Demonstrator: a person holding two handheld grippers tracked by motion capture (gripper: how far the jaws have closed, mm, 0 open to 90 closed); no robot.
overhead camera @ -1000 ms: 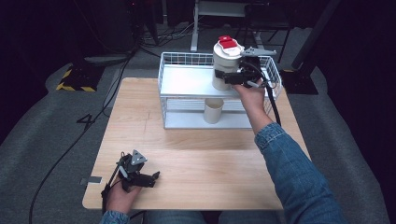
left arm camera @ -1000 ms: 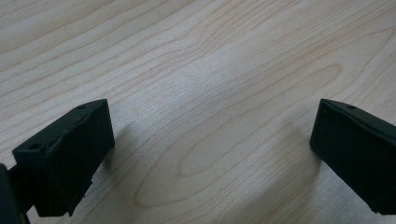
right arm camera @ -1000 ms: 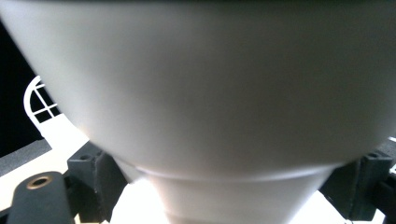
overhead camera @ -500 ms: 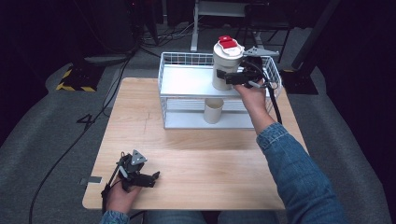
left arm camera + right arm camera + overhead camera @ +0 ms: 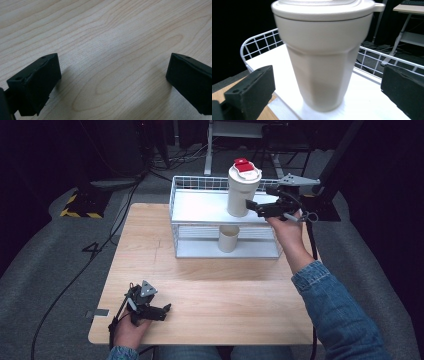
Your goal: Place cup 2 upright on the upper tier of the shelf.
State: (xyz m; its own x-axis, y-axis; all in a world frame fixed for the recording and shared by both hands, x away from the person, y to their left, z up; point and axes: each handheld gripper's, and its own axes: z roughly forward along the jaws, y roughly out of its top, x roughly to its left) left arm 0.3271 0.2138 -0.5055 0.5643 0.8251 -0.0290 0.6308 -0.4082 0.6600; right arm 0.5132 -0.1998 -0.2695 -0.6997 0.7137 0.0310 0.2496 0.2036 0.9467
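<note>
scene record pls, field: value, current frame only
surface: wooden table
rack: white two-tier wire rack at the table's far side
top tier: cream tumbler standing upright, red tab on its lid
lower tier: small cream cup, upright
right gripper: jaws open either side of the tumbler's lower part, no contact visible
left gripper: open, nothing between its jaws, low over the near-left part of the table
person: right forearm in a denim sleeve
</note>
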